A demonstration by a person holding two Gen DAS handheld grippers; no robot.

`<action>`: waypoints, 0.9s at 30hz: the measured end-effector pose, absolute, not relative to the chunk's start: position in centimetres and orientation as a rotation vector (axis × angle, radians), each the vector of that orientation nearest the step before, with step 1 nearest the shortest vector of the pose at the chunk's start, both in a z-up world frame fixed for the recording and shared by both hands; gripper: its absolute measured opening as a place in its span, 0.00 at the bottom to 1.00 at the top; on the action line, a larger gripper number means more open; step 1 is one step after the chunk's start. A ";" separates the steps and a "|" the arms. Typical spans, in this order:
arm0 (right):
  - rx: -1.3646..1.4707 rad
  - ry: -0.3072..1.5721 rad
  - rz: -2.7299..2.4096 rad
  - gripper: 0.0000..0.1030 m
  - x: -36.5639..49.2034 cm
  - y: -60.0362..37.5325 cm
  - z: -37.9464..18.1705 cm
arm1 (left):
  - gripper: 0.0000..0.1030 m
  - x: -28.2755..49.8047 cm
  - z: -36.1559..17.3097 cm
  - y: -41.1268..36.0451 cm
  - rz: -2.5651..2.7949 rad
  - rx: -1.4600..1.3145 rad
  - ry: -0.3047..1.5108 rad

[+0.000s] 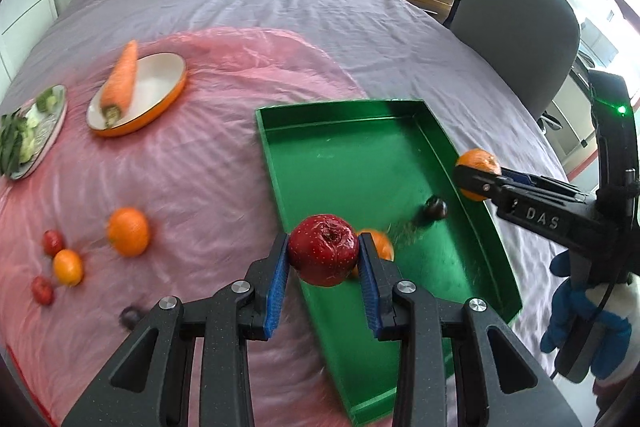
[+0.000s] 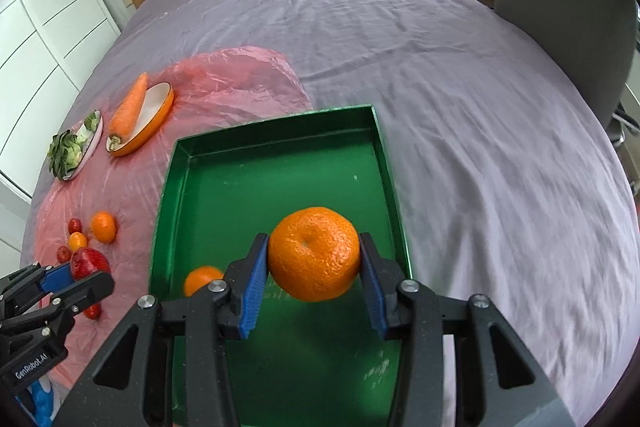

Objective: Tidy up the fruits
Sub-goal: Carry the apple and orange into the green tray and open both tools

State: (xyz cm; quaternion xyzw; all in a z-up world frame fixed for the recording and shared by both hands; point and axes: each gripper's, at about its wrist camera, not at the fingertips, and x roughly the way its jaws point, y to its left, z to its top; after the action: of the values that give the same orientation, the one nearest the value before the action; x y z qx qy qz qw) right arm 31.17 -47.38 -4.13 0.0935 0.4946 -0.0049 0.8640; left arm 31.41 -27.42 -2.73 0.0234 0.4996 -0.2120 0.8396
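Note:
My left gripper [image 1: 323, 257] is shut on a red apple [image 1: 323, 254] and holds it over the near left edge of the green tray [image 1: 344, 163]. My right gripper [image 2: 314, 259] is shut on a large orange [image 2: 314, 253] above the tray [image 2: 256, 183]. In the left wrist view the right gripper [image 1: 476, 181] holds that orange [image 1: 478, 161] at the tray's right rim. In the tray lie an orange [image 2: 202, 279] and a dark plum [image 1: 435, 207]. Loose on the pink sheet are an orange [image 1: 128, 231], a small orange [image 1: 68, 267] and small red fruits [image 1: 53, 242].
An orange-rimmed dish [image 1: 156, 95] with a carrot [image 1: 120, 83] and a plate of greens [image 1: 32, 127] sit at the far left. A dark plum [image 1: 130, 315] lies near my left gripper. A grey chair [image 1: 516, 35] stands at the bed's right side.

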 end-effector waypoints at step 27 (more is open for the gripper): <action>0.143 1.092 0.100 0.68 38.6 -47.8 -10.3 | 0.28 38.2 -8.5 -33.9 -0.378 0.139 1.101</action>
State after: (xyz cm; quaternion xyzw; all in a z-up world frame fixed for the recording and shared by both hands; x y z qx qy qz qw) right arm 38.56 -47.84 -10.28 0.0680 0.5188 0.0477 0.8509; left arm 38.24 -33.88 -8.53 0.0654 0.5195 -0.1784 0.8331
